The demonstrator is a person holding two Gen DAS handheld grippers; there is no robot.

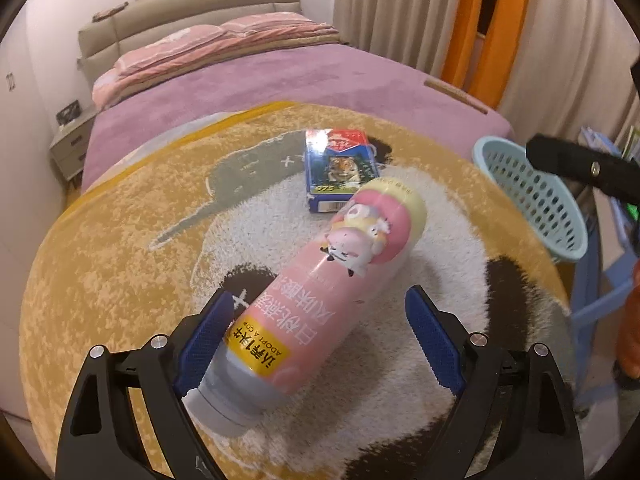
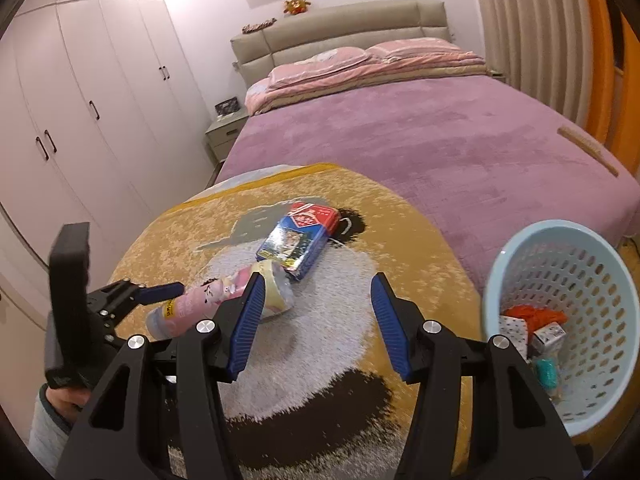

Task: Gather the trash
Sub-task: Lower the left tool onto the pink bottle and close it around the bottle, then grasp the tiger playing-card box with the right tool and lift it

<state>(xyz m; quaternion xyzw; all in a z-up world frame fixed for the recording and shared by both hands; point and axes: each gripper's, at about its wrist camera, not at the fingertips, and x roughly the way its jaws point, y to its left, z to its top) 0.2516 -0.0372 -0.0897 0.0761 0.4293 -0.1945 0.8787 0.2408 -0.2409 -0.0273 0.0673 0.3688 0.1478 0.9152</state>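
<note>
A pink drink bottle (image 1: pixel 320 300) with a grey cap lies on its side on the panda rug (image 1: pixel 120 272). My left gripper (image 1: pixel 320 340) is open and straddles the bottle's cap end; its left pad touches or nearly touches the bottle, the right pad stands apart. The bottle (image 2: pixel 200 300) and left gripper (image 2: pixel 160 292) also show in the right wrist view. A blue carton box (image 1: pixel 340 172) lies beyond the bottle, seen too in the right wrist view (image 2: pixel 296 240). My right gripper (image 2: pixel 316 320) is open and empty above the rug, left of the light blue basket (image 2: pixel 600 280).
The basket (image 1: pixel 532 196) holds several scraps, among them an orange piece (image 2: pixel 532 316). A bed with a purple cover (image 2: pixel 440 140) lies behind the rug. White wardrobes (image 2: pixel 80 100) line the left wall, and curtains (image 2: pixel 540 20) hang at the right.
</note>
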